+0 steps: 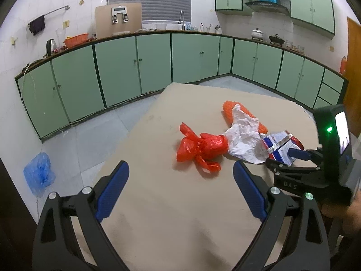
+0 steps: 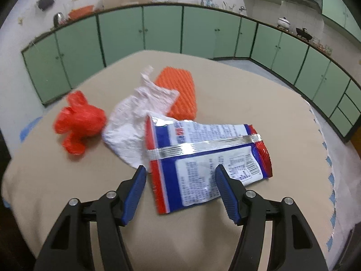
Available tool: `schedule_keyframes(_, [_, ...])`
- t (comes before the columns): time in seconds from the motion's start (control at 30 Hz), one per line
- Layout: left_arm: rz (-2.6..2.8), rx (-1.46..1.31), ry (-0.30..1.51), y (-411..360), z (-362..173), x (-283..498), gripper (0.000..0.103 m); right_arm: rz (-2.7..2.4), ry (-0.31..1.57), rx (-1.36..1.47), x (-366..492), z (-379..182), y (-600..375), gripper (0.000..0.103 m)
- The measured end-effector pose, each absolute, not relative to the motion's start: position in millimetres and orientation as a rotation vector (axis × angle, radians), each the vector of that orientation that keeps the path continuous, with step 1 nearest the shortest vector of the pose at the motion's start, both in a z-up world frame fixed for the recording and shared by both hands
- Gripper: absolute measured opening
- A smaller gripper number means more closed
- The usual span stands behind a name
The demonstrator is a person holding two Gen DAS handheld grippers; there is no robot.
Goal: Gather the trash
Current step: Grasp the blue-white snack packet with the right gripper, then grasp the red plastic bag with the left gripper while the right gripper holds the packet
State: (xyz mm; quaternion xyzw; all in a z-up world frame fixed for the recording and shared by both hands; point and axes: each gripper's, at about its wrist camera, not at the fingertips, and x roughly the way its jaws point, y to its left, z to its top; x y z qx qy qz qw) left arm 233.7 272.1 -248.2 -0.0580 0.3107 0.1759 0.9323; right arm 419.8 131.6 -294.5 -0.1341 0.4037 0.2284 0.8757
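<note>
Your left gripper hangs spread wide over bare bench, with nothing between its blue pads. Just ahead of it lies the red bag, knotted and crumpled, its contents hidden. The bag touches the white paper on its right, and that paper overlaps the orange pad behind it.

Your right gripper is also spread, and its fingers straddle the near end of the wrapper, one pad at the wrapper's left edge and the other over its printed white panel. You cannot tell from this view whether the pads touch the foil. The wrapper lies flat, torn open and looks empty, its silver seam running across the middle. Its far left corner lies over the white paper's edge, and the orange pad sits just beyond.

From the left wrist view your right gripper comes in from the right, low over the wrapper, with a green light showing on its body.

All four pieces of trash sit together near the middle of the bench, toward its right side. On the floor to the left, well apart from the bench, lies a blue bag, crumpled; whether it holds anything cannot be made out.
</note>
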Motion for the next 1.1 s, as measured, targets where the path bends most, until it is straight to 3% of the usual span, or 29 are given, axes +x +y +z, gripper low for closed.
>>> schedule_keyframes(0.03, [0.360,-0.124,0.639,273,-249,235,0.091,0.479,0.840,-0.270,421,-295,129,0.057])
schedule_keyframes(0.1, [0.357,-0.127,0.644,274,-251,236,0.091,0.479,0.831,-0.279,421,-293,125,0.033])
schedule_keyframes(0.2, [0.353,-0.125,0.648,272,-251,238,0.091,0.488,0.812,-0.284,420,-288,117,0.005])
schedule_keyframes(0.67, [0.335,-0.107,0.665,260,-257,270,0.091,0.524,0.681,-0.174,391,-228,75,0.001])
schedule_keyframes(1.1, [0.316,-0.104,0.773,277,-279,324,0.090,0.601,0.660,-0.154,412,-226,96,0.002])
